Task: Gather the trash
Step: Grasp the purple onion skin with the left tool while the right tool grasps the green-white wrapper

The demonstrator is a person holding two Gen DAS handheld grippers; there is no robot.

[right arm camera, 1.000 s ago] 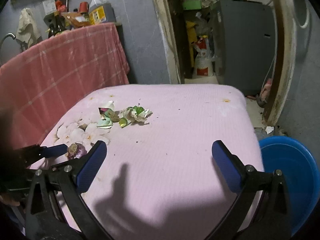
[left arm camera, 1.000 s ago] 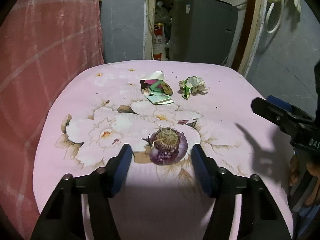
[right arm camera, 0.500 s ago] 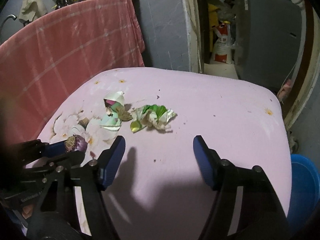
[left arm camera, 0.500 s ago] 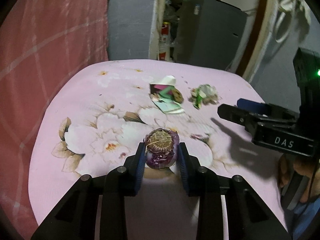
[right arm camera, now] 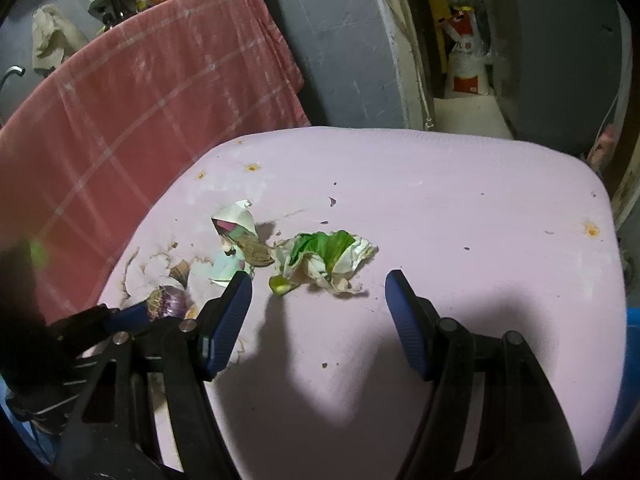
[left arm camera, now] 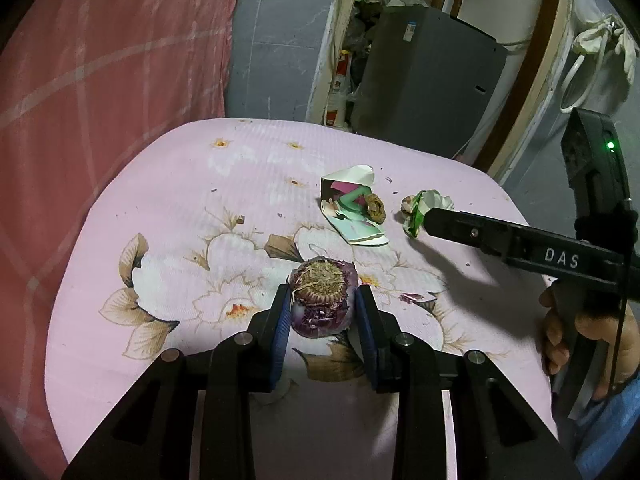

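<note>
Left wrist view: left gripper closed on the purple onion scrap, both blue pads pressed against its sides, root end facing up, the scrap just above the pink flowered tablecloth. Jaws just closed in from wider, with the scrap between them. Farther on the cloth, a torn paper carton with a brown peel piece resting on it; just beside these, to the right, a crumpled green-and-white wrapper. Right gripper reaching in from the right edge, its tip at the wrapper, held by a hand. Right wrist view: right gripper open, the 2 blue pads apart with nothing between them, recently narrowed from a wider opening. Crumpled wrapper lying on the cloth just ahead of the fingertips, not touched. Torn carton to its left. Onion scrap at lower left, clamped in the left gripper. Blue basin at the right edge, below the table edge.
</note>
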